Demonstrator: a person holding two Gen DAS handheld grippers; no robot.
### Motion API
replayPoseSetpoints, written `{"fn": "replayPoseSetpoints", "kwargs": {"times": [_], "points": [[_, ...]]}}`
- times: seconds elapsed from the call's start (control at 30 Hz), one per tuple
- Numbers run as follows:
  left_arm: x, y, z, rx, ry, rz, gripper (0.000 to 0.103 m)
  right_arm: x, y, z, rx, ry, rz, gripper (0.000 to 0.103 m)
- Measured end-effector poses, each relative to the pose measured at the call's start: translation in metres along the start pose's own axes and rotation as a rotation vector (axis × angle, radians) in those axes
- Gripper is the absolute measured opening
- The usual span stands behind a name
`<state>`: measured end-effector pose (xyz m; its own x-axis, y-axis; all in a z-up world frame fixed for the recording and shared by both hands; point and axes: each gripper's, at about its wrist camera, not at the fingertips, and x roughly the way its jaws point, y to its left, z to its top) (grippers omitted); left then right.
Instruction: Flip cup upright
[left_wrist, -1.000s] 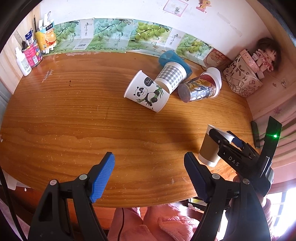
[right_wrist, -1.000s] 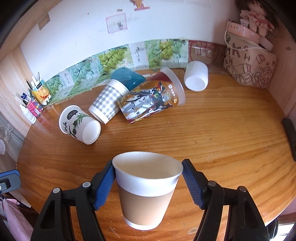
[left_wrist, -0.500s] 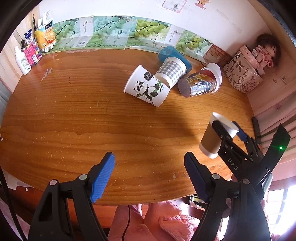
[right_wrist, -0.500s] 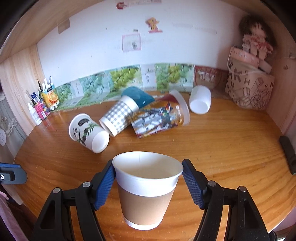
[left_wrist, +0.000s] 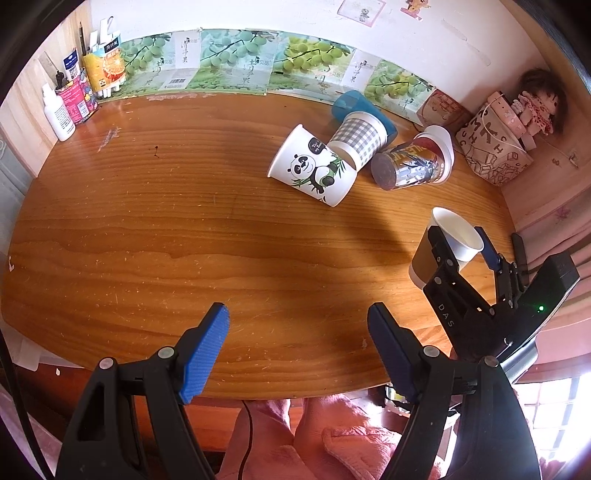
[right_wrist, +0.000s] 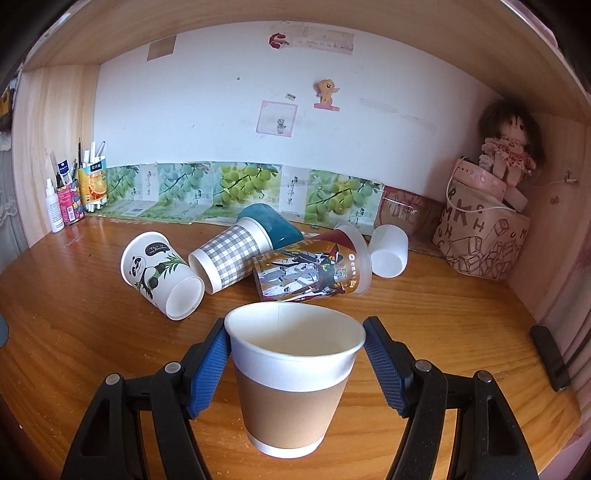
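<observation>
The right gripper (right_wrist: 295, 363) grasps the brown cup (right_wrist: 291, 384), mouth up, above the tabletop (right_wrist: 424, 306) near the panda cup (right_wrist: 159, 275). The left gripper (left_wrist: 297, 350) is released and empty. Releasing before the base seats flat may tip the cup.

Glossy orange-brown wooden tabletop (right_wrist: 424, 306), grain running side to side, set in a pale wood alcove (right_wrist: 55, 147). White painted back wall (right_wrist: 192, 110) with a pink paper note (right_wrist: 277, 119) and a small cartoon sticker (right_wrist: 325, 94). Strip of green grape-print cartons (right_wrist: 229, 184) lines the wall's base. Bright daylight from a window (left_wrist: 554, 417) low at the right; broad soft shadow across the tabletop's right half.
</observation>
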<state>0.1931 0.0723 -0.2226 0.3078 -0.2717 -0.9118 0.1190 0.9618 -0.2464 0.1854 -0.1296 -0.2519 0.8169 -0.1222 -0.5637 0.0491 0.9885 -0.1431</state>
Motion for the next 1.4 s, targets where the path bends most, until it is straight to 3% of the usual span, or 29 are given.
{"fn": "replayPoseSetpoints", "kwargs": {"times": [0.7,0.93,1.2,1.4], "points": [[-0.001,-0.004,-0.006,0.019,0.002,-0.01,0.08,-0.011,0.002,-0.014,0.01,0.04,0.011,0.073],[-0.005,-0.01,-0.01,0.029,-0.007,-0.036,0.08,-0.016,0.0,-0.021,0.011,0.117,0.016,0.081],[-0.012,-0.015,-0.017,0.053,-0.035,-0.053,0.08,-0.028,-0.002,-0.019,-0.01,0.165,0.02,0.081],[-0.005,-0.018,-0.026,0.056,-0.001,-0.058,0.08,-0.043,-0.004,-0.02,-0.01,0.201,0.013,0.082]]}}
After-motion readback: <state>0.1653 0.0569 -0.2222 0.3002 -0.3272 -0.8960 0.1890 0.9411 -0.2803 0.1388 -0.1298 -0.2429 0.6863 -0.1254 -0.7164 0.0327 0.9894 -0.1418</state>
